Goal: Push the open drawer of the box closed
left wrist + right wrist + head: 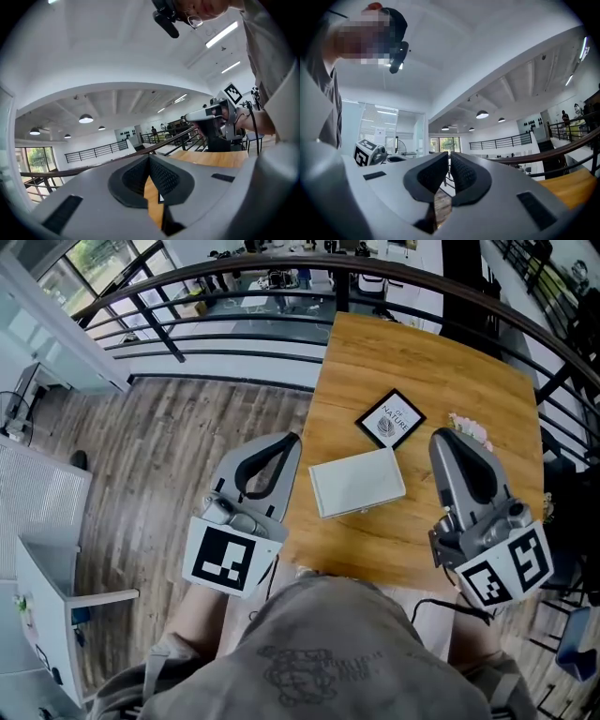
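A flat white box lies on the wooden table, between my two grippers. From here I cannot make out its drawer. My left gripper hovers over the table's left edge, just left of the box, with its jaws together and nothing in them. My right gripper hovers right of the box, also shut and empty. Both are held up off the table and point level. The left gripper view shows shut pads with the table beyond them; the right gripper view shows the room over shut pads.
A black framed card lies just behind the box, with pale pink flowers to its right. A dark railing curves around the table's far side. Wooden floor lies left of the table, and white furniture stands at the lower left.
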Demonstrator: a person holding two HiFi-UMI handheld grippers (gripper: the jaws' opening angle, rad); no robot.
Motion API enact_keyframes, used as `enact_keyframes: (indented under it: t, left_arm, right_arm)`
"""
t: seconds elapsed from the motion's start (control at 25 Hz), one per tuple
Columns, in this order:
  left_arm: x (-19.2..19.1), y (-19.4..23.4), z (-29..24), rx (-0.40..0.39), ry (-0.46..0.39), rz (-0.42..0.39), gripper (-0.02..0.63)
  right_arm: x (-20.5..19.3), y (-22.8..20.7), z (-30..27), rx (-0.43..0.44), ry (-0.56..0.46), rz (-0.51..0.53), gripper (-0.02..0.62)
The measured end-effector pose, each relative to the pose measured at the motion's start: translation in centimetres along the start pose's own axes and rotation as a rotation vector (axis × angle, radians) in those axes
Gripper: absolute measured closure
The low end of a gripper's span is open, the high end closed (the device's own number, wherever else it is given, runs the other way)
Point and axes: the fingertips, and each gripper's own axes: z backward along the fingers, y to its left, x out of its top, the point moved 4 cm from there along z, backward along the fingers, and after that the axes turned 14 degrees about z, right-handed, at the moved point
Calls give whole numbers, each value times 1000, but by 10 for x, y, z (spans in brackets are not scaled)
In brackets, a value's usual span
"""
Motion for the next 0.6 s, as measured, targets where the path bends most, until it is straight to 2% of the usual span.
enact_keyframes:
  t: [0.24,0.4,0.6]
  left_arm:
    - [17,-3,13,-3,-28,19,591]
    - [16,0,18,-2,-14,9,591]
    - [8,1,21,8,4,3,591]
  right_arm:
    - [18,-6,19,-62,-30,80,555]
    - [12,1,19,-25,-24,42,555]
    - [-8,11,17,2,33,60,556]
